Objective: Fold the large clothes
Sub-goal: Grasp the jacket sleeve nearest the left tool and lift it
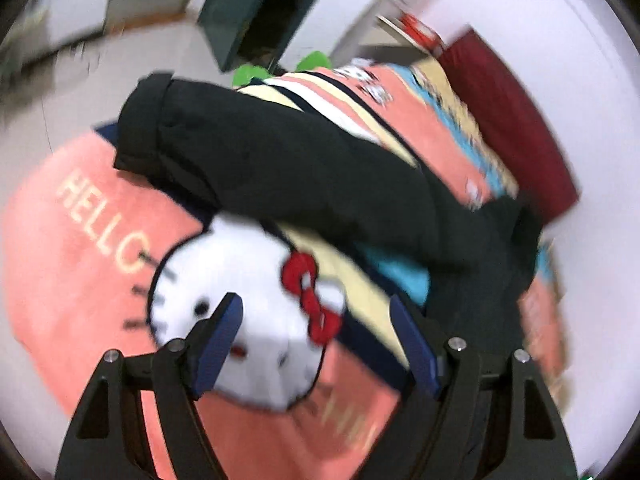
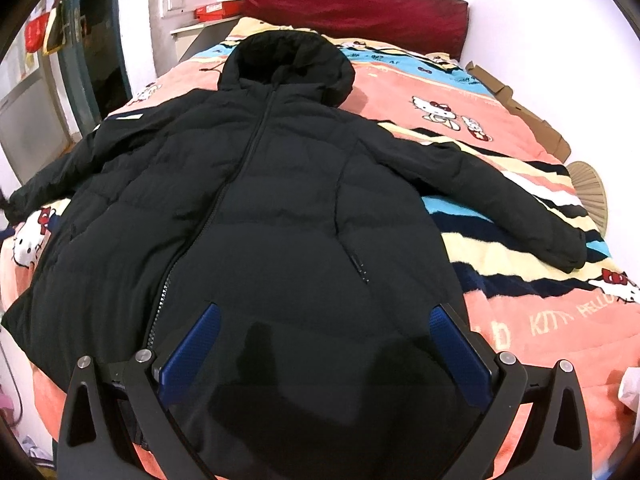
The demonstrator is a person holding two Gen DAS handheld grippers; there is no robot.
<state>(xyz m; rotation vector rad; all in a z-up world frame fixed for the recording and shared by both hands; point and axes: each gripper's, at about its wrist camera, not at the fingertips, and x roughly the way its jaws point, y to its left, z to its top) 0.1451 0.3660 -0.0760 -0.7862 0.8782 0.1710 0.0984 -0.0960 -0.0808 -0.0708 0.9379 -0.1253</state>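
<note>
A black hooded puffer jacket lies face up and spread flat on the bed, hood toward the headboard, zipper closed, both sleeves stretched out sideways. My right gripper is open and empty, hovering over the jacket's lower hem. In the blurred left wrist view one black sleeve with its cuff lies across the blanket. My left gripper is open and empty above the cartoon cat print, just short of that sleeve.
A pink cartoon-cat blanket covers the bed. A dark red headboard stands at the far end. Cardboard pieces and a hand fan lie along the right edge. A dark doorway is at left.
</note>
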